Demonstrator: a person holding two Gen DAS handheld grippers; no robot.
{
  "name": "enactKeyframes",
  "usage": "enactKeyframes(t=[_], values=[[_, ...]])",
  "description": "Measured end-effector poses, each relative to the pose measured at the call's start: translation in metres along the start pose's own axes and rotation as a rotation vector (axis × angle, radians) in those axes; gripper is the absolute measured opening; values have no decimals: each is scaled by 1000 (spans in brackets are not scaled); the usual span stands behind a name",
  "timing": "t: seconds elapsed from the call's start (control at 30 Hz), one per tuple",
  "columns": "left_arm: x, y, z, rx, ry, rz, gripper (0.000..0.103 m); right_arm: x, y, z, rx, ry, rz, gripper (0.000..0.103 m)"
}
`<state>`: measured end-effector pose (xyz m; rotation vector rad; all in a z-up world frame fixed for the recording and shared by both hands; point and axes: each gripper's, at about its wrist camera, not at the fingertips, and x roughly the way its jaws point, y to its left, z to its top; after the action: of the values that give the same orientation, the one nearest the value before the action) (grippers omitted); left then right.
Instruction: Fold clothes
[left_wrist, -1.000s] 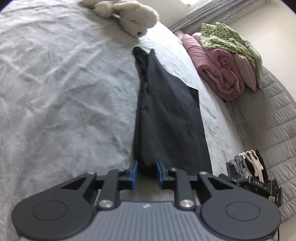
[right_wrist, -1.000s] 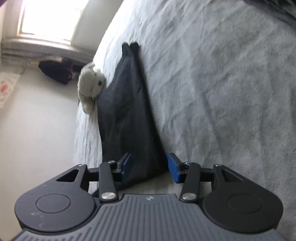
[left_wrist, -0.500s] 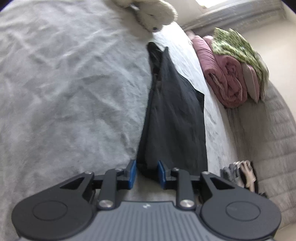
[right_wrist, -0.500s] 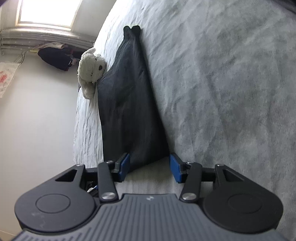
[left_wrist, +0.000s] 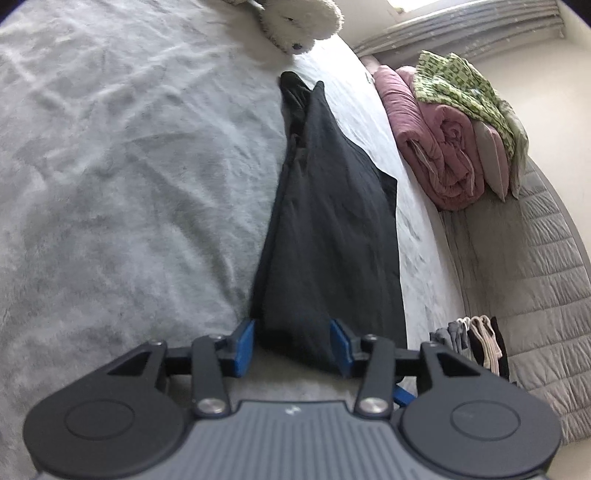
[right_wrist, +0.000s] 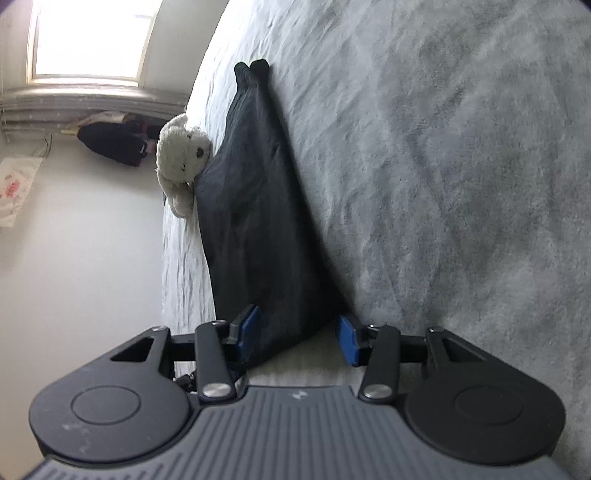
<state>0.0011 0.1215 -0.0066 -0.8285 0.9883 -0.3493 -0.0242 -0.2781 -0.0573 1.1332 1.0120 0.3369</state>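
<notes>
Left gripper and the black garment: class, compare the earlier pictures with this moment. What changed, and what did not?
The left gripper was pinched on the black garment; its jaws are opening, the pads now clear of the cloth. The right gripper stays open, the garment flat on the grey blanket.

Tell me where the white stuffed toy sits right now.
The white stuffed toy lies on the grey bed near its window-side edge, touching the far part of the dark garment; in the left wrist view it sits at the top.
</notes>
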Motion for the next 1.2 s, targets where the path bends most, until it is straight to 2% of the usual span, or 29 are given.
enactKeyframes(t=[0.17, 0.3, 0.43, 0.6, 0.9, 1.03, 1.07, 1.13, 1.17, 1.2], values=[[6, 0, -8, -72, 11, -53, 49, 4, 4, -4, -16, -34, 16, 48], [7, 0, -10, -90, -1, -61, 50, 9, 11, -6, -40, -69, 26, 48], [7, -3, -12, -66, -19, -53, 50, 8, 15, -8, -55, -106, 51, 52], [8, -5, -12, -38, -43, -49, 50, 14, 19, -10, -59, -102, 76, 52], [11, -6, -8, -25, -70, -52, 50, 16, 19, -9, -78, -110, 44, 50], [13, -10, -8, 12, -76, -36, 48, 15, 18, -9, -78, -114, 43, 51], [12, -12, -9, 31, -80, -22, 45, 15, 18, -9, -83, -115, 45, 50], [11, -16, -11, 77, -89, 11, 33, 16, 20, -11, -108, -115, 24, 31], [10, -17, -13, 89, -93, 26, 31, 17, 21, -11, -120, -115, 12, 27], [10, -16, -13, 93, -96, 37, 24, 17, 21, -12, -125, -115, 2, 22]])
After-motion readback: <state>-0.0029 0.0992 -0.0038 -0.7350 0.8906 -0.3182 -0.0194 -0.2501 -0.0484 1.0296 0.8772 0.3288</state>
